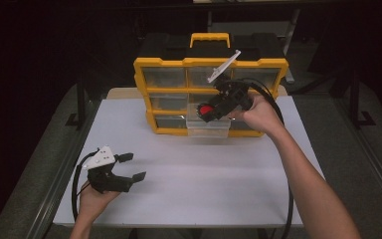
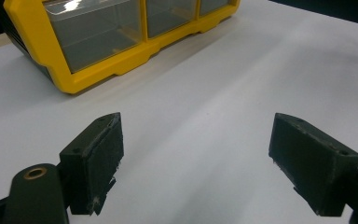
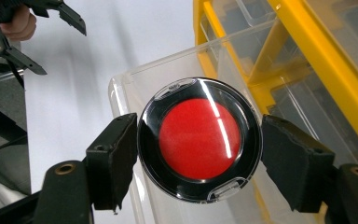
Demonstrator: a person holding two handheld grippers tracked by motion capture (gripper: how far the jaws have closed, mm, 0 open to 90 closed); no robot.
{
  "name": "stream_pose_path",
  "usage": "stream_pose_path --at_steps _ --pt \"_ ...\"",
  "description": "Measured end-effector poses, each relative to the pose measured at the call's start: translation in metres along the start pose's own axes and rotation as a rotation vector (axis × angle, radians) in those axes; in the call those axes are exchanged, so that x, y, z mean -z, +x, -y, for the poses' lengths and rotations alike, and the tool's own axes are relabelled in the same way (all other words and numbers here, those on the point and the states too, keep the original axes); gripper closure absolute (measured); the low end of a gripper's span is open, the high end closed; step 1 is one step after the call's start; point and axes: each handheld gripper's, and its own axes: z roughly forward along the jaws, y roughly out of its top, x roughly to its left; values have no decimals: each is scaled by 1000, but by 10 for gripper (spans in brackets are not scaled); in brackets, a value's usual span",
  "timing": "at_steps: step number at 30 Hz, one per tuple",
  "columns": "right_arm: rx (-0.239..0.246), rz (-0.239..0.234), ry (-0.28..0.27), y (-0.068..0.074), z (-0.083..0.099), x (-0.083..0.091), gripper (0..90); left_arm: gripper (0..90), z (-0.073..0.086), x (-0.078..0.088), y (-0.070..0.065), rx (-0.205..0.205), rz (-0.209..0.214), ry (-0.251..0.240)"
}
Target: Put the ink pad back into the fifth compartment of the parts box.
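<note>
One red compact [image 3: 199,139] clamped edge-on in right gripper [image 3: 198,149] jaws; we hold it just above pulled-out clear drawer [image 3: 121,88] of yellow organizer [image 1: 161,62], flat face level. Left gripper [image 1: 129,167] jaws apart, empty, well away from drawer over counter [image 1: 204,179].

dim surroundings, bright table, slight blur

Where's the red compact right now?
The red compact is clamped between the right gripper jaws, held above the pulled-out clear drawer at the bottom middle of the yellow organizer, right of centre in the high view.
</note>
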Motion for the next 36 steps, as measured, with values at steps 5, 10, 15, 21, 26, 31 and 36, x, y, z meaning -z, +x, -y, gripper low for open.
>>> stream_pose_path --at_steps 5,10,15,21,26,31,36 --pt "-14 1 2 -1 0 0 282 178 0 0 0 -1 0 0" --pt "-26 4 -15 0 1 3 282 178 0 0 0 -4 -1 0" --pt "-35 3 -24 1 1 6 286 178 0 0 0 -3 -1 1" --pt "-34 -15 -47 3 1 13 302 178 1 0 1 -1 -1 2" --pt "-17 -18 -63 7 1 17 383 178 1 -1 1 3 0 -1" --pt "-15 -29 -73 9 2 20 456 178 1 -2 1 -2 3 -9" --pt "-3 -51 -80 17 1 24 517 176 0 -2 1 3 2 -5"
